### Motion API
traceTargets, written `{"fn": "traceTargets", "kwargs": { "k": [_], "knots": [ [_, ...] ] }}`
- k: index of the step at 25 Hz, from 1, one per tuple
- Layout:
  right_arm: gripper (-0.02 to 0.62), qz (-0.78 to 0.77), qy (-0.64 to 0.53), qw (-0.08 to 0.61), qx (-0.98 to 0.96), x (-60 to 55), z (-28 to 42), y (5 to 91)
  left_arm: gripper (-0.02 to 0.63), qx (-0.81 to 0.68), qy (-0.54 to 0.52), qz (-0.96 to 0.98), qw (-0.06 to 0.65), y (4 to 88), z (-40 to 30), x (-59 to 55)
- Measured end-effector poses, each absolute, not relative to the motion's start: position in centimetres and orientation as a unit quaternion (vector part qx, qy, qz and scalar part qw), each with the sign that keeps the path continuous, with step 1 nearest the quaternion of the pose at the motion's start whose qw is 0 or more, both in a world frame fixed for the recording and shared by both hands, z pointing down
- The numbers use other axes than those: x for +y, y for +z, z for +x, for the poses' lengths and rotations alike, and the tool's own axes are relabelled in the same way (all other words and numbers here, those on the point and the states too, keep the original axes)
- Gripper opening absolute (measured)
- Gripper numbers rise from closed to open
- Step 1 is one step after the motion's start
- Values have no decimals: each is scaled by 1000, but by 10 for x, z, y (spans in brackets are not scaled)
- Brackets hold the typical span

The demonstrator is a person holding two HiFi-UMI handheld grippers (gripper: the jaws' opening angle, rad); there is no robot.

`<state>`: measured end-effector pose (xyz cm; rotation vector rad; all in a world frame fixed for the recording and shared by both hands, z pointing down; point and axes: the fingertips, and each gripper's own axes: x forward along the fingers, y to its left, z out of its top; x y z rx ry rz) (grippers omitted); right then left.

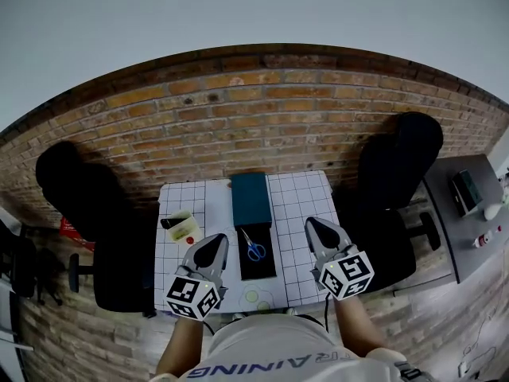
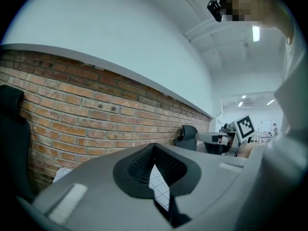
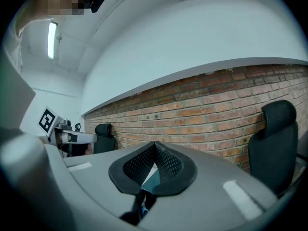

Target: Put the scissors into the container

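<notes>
Blue-handled scissors (image 1: pixel 254 247) lie on a flat black tray (image 1: pixel 260 267) in the middle of the table. A dark teal container (image 1: pixel 251 200) stands just behind the tray. My left gripper (image 1: pixel 215 249) hovers left of the scissors, shut and empty. Right of the tray is my right gripper (image 1: pixel 320 229), also shut with nothing in it. In the left gripper view the left gripper (image 2: pixel 153 148) has its pads together, pointing toward the brick wall. The right gripper view shows the right gripper (image 3: pixel 155 146) with its pads meeting too.
A white gridded mat (image 1: pixel 298 201) covers the table. A small yellowish box (image 1: pixel 182 227) with a red spot sits at the left. Black chairs (image 1: pixel 398 161) stand on both sides. A brick wall (image 1: pixel 238 110) runs behind. A grey desk (image 1: pixel 469 205) is at the right.
</notes>
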<state>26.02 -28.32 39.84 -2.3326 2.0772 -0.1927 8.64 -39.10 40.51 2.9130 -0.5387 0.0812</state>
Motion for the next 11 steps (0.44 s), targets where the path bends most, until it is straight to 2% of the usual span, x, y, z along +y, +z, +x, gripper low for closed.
{"fn": "traceTargets", "kwargs": {
  "k": [11],
  "knots": [
    [15, -715, -95, 41, 692, -296, 252, 410, 2, -195, 45, 977, 80, 410, 84, -387]
  ]
}}
